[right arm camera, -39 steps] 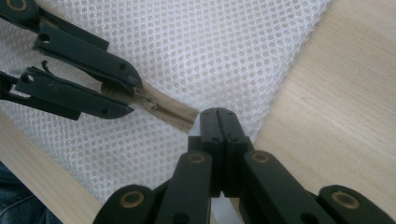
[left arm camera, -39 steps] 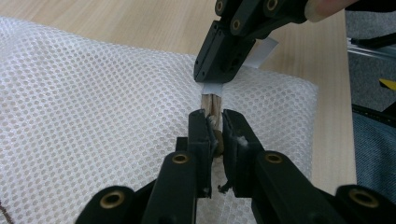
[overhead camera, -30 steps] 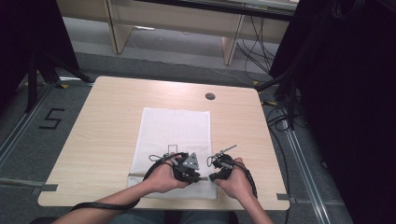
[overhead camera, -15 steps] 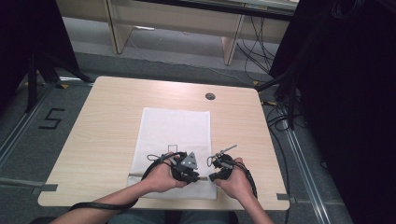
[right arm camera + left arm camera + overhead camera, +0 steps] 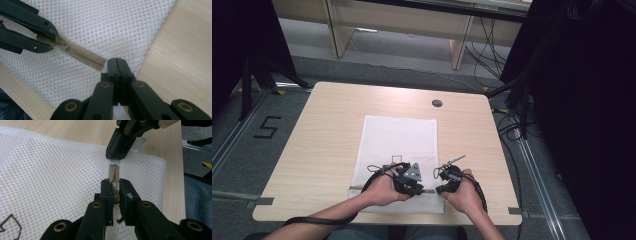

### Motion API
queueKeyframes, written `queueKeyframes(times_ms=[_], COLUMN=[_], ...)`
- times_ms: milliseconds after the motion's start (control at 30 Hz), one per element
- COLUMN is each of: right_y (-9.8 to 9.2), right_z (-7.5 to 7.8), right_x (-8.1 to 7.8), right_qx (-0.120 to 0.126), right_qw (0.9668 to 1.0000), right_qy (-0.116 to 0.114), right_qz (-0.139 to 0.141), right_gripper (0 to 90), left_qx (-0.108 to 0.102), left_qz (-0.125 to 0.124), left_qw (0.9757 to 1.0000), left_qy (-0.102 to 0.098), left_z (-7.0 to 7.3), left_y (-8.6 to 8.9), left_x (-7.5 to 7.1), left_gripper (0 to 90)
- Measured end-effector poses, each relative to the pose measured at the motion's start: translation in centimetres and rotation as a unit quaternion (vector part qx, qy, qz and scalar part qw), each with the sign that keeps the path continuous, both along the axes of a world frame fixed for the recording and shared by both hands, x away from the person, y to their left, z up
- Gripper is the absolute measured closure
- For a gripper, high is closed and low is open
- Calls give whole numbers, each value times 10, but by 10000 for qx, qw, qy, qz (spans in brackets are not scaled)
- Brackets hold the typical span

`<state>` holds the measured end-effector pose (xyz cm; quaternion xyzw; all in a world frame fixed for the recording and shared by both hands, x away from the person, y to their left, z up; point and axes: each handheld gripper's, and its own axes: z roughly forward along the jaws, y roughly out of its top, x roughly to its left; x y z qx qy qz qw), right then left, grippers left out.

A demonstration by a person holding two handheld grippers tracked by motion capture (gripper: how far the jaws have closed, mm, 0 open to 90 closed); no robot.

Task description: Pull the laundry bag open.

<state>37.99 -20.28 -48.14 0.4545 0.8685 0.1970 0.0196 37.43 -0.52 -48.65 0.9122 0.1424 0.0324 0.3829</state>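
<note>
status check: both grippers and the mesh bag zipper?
Left gripper shut on zipper pull. Right gripper shut on white tab at zipper end. Mesh bag flat on table. Nothing in the way.

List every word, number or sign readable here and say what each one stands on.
"5": black numeral on the grey floor, left of the table.
Dark outline mark on the white mesh bag: a drawn shape at, not readable as text.
White tag at the bag's zipper end: no writing visible.
</note>
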Motion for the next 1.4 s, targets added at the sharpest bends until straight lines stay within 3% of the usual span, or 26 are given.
queueKeyframes(times_ms=[200, 267, 433, 500, 633, 667, 1400], right_y=[2, 2, 0, 2, 1, 1, 0], right_z=[1, 0, 0, 1, 0, 0, 0], right_x=[-2, -2, 0, -2, -1, 0, 0], right_qx=[-89, -24, -33, -65, -36, -25, -16], right_qw=[9998, 9999, 10000, 9998, 10000, 10000, 10000], right_qy=[76, 43, 5, 73, 9, -8, 5], right_qz=[-142, -136, -20, -145, -44, -4, -20], right_gripper=[900, 900, 900, 900, 900, 900, 900], left_qx=[55, 16, 37, 91, 46, 79, 74], left_qz=[-26, 29, -5, -31, 29, 10, -7], left_qw=[10000, 10000, 10000, 9999, 10000, 10000, 9999], left_qy=[-75, 12, -31, -58, 4, -56, -74], left_z=[1, 1, 3, 4, 4, 4, 7], left_y=[3, 3, 6, 8, 10, 10, 18], left_x=[0, -1, -1, -1, -1, -1, -2], left_gripper=[818, 818, 818, 818, 818, 818, 818])
